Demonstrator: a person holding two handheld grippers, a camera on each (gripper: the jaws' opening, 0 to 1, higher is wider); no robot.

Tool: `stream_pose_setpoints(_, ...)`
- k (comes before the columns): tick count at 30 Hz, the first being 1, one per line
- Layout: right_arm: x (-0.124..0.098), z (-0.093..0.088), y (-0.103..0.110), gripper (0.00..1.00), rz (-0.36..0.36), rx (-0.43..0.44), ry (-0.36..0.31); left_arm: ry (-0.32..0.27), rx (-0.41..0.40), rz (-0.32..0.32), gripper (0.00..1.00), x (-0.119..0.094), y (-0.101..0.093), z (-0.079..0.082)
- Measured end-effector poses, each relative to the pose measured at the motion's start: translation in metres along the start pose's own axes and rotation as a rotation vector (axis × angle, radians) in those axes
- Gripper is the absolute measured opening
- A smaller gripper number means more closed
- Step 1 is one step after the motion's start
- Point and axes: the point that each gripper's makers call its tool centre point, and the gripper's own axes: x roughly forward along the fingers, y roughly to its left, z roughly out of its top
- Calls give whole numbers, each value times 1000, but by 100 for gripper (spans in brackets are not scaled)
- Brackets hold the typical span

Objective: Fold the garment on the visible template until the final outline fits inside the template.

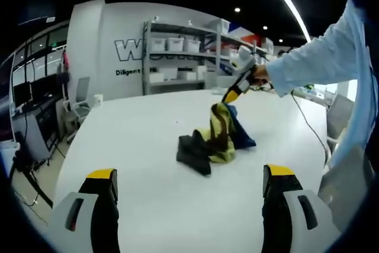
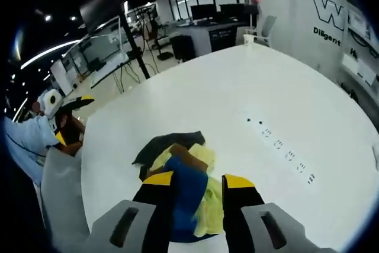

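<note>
A crumpled garment (image 1: 216, 137) in yellow, blue, black and brown lies mid-table on the white table (image 1: 136, 140). Its top is pulled up into a peak. My right gripper (image 1: 230, 96) comes in from the right, held by a hand in a light blue sleeve, and pinches that peak. In the right gripper view the garment (image 2: 177, 161) sits just ahead, and blue cloth runs between the jaws of my right gripper (image 2: 198, 185). My left gripper (image 1: 189, 176) hovers over the near table, open and empty, well short of the garment. It also appears at the left as the left gripper (image 2: 74, 105).
Small dark marks (image 2: 278, 140) run in a row on the table (image 2: 249, 87) beyond the garment. Shelves with bins (image 1: 177, 45) stand behind the table, a chair (image 1: 80, 96) and desks at its left. A tripod stand (image 2: 133, 45) is on the floor.
</note>
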Motion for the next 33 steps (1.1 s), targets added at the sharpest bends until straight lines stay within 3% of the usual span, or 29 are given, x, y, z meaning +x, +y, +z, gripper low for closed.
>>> stream_pose_setpoints(6, 11, -15, 6, 20, 17, 37, 37, -2, 3, -3, 99, 2, -1, 0)
stream_pose_setpoints(10, 15, -23, 9, 24, 40, 90, 40, 4, 3, -9, 99, 5, -2, -1)
stream_pose_setpoints(18, 5, -30, 9, 26, 65, 194, 42, 4, 7, -19, 99, 12, -4, 1)
stream_pose_setpoints(23, 4, -35, 13, 17, 85, 264, 50, 4, 15, -31, 99, 15, -8, 3)
stream_pose_setpoints(27, 4, -35, 17, 9, 89, 266, 53, 2, 17, -35, 98, 16, -9, 4)
stream_pose_setpoints(30, 1, -31, 15, 0, 62, 193, 43, 2, 17, -35, 98, 16, -9, 5)
stream_pose_setpoints(33, -1, -28, 18, 0, 59, 152, 40, 4, 14, -34, 98, 15, -9, 4)
